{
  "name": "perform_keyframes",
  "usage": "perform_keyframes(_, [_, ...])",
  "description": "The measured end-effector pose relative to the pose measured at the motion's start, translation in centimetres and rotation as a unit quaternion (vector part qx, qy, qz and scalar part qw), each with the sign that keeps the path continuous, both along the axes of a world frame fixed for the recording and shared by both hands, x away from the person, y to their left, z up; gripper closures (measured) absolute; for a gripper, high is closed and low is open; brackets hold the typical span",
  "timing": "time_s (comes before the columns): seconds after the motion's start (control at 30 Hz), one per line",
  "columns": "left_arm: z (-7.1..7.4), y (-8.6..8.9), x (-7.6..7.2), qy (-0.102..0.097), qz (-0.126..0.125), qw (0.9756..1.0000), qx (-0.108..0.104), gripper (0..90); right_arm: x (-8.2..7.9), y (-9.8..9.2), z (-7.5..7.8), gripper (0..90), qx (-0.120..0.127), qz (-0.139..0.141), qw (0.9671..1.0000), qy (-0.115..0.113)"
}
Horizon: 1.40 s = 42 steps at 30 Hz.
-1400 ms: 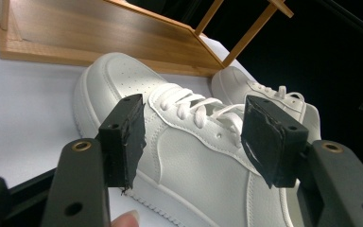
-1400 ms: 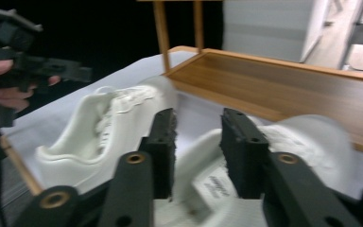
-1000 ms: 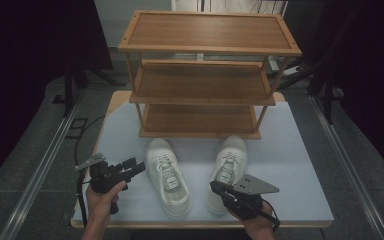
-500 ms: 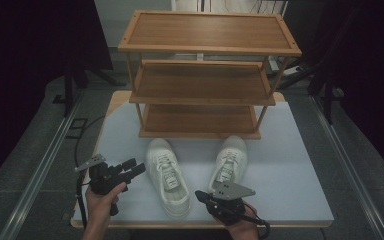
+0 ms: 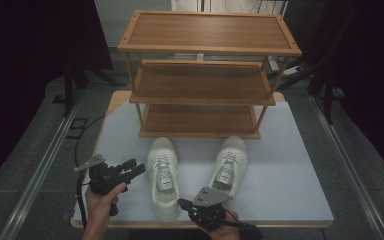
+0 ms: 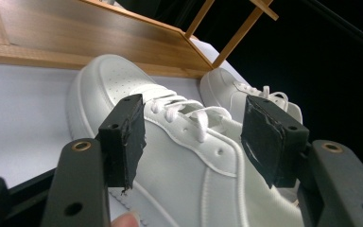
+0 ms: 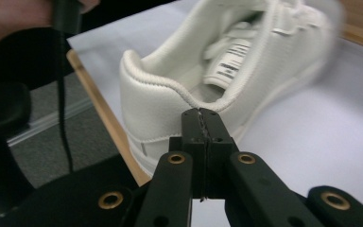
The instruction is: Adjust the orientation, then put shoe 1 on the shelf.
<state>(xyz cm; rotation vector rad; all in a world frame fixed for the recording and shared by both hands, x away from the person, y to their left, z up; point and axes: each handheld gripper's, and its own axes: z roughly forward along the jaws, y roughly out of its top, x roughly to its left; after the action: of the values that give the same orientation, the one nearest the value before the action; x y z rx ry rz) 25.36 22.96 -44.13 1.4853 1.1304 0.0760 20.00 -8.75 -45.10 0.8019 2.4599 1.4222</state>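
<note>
Inside shoe, illegible blurred label

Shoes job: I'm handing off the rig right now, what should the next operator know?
Left gripper: open, beside the left shoe, holding nothing.
Right gripper: shut and empty, at the heel of the right shoe.
Both shoes stand on the table, toes toward the shoe rack.
Done: nothing on the rack's shelves.
Left: probably grip each shoe and shelve it.
</note>
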Motion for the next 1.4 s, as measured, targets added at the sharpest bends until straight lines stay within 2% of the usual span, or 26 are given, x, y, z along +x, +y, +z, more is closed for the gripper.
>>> perform_keyframes(0.1, [0.1,0.4,-0.1,-0.001,0.004,1.0000,-0.003,40.3,0.0,0.8,-0.2,89.6,0.008,0.009,0.9999,0.004])
perform_keyframes(0.2, [0.2,0.8,-0.1,-0.001,0.008,0.9999,-0.006,40.2,0.2,2.5,-0.3,89.4,0.015,0.028,0.9995,0.009])
perform_keyframes(0.27, [0.2,1.1,-0.2,-0.001,0.011,0.9999,-0.008,40.2,0.3,2.9,-0.3,89.4,0.016,0.034,0.9993,0.010])
perform_keyframes(0.3, [0.2,1.3,-0.2,-0.001,0.012,0.9999,-0.009,40.1,0.4,3.8,-0.4,89.4,0.019,0.043,0.9989,0.011])
perform_keyframes(0.53, [0.1,1.8,-0.2,0.000,0.018,0.9998,-0.012,39.9,0.7,5.0,-0.5,88.5,0.027,0.060,0.9977,0.015])
perform_keyframes(0.63, [0.0,1.7,-0.2,0.002,0.016,0.9998,-0.010,39.9,0.7,3.5,0.2,87.4,0.039,0.051,0.9979,0.006])
perform_keyframes(0.67, [0.0,1.6,-0.2,0.002,0.015,0.9998,-0.009,39.9,0.7,3.5,0.2,87.4,0.039,0.051,0.9979,0.006])
perform_keyframes(0.8, [0.0,1.1,-0.2,0.003,0.012,0.9999,-0.001,40.5,0.5,1.1,1.3,84.3,0.055,0.027,0.9981,-0.011])
perform_keyframes(0.83, [0.0,0.9,-0.2,0.002,0.011,0.9999,0.002,40.5,0.4,-0.6,1.9,80.2,0.065,0.013,0.9976,-0.021])
perform_keyframes(0.87, [0.0,0.9,-0.2,0.002,0.011,0.9999,0.002,40.5,0.4,-0.6,1.9,80.2,0.065,0.013,0.9976,-0.021])
perform_keyframes(0.97, [-0.2,0.5,-0.2,0.004,0.009,0.9999,0.007,39.7,0.2,-3.2,2.4,66.8,0.073,-0.014,0.9966,-0.036])
perform_keyframes(1.03, [-0.2,0.4,-0.2,0.004,0.009,0.9999,0.009,38.5,0.2,-4.3,2.5,63.6,0.074,-0.028,0.9961,-0.041])
perform_keyframes(1.07, [-0.1,0.3,-0.2,0.003,0.009,0.9999,0.010,38.5,0.2,-4.3,2.5,63.6,0.074,-0.028,0.9961,-0.041])
perform_keyframes(1.17, [-0.2,0.0,-0.2,0.002,0.009,0.9999,0.014,36.3,0.5,-6.2,2.6,60.4,0.081,-0.051,0.9946,-0.040])
perform_keyframes(1.4, [-0.2,-0.8,-0.1,0.002,0.002,0.9997,0.024,33.9,0.9,-7.5,2.8,57.4,0.091,-0.075,0.9923,-0.038])
